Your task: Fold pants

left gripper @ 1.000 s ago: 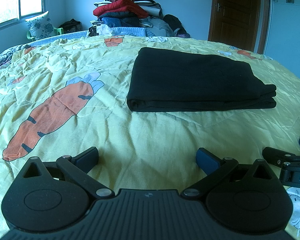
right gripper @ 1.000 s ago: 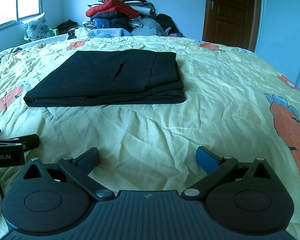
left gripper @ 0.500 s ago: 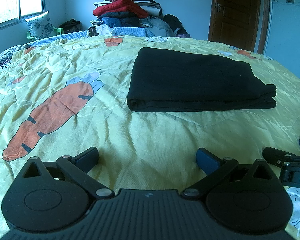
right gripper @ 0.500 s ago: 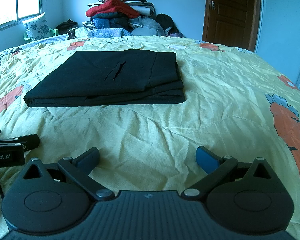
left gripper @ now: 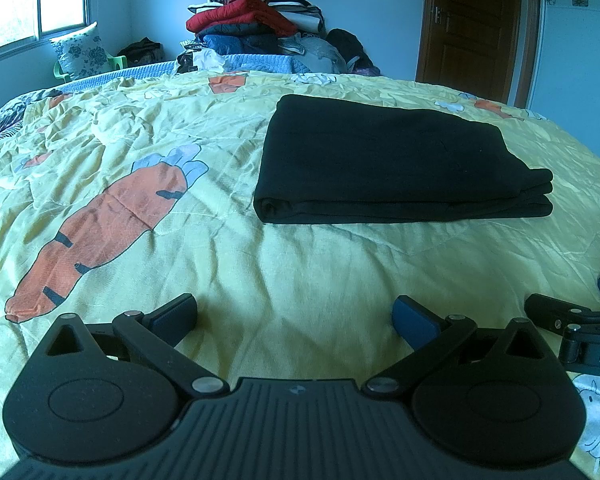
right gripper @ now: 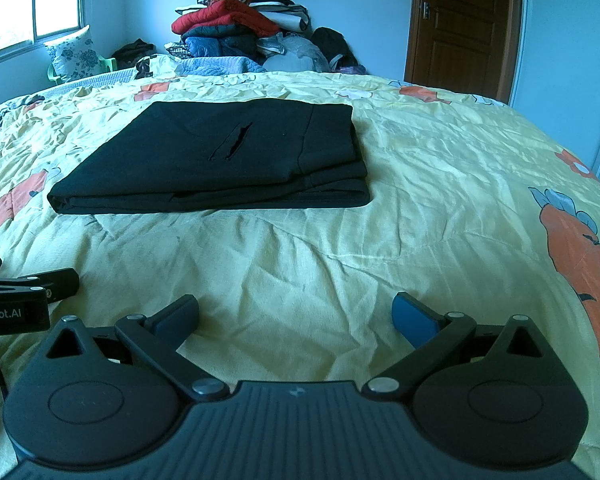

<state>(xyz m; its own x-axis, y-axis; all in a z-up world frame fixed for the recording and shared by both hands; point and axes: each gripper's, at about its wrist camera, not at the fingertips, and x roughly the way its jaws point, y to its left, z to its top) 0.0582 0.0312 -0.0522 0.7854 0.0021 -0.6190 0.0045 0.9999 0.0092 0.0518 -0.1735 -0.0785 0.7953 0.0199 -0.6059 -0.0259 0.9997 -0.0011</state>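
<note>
Two black two-finger grippers rest low near the bed's near edge, the left gripper (left gripper: 295,316) and right gripper (right gripper: 296,316) both spread wide, holding nothing. Beyond them, black folded pants (right gripper: 220,160) lie flat mid-bed on the yellow carrot-print bedspread (left gripper: 300,280), untouched.

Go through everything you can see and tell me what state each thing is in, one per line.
Pants: folded into a flat rectangle, lying on the bedspread.
Left claw: open, empty, short of the pants.
Right claw: open, empty, short of the pants.
Bedspread: spread out, wrinkled.
Door: closed.
Clothes pile: stacked high behind the bed.
</note>
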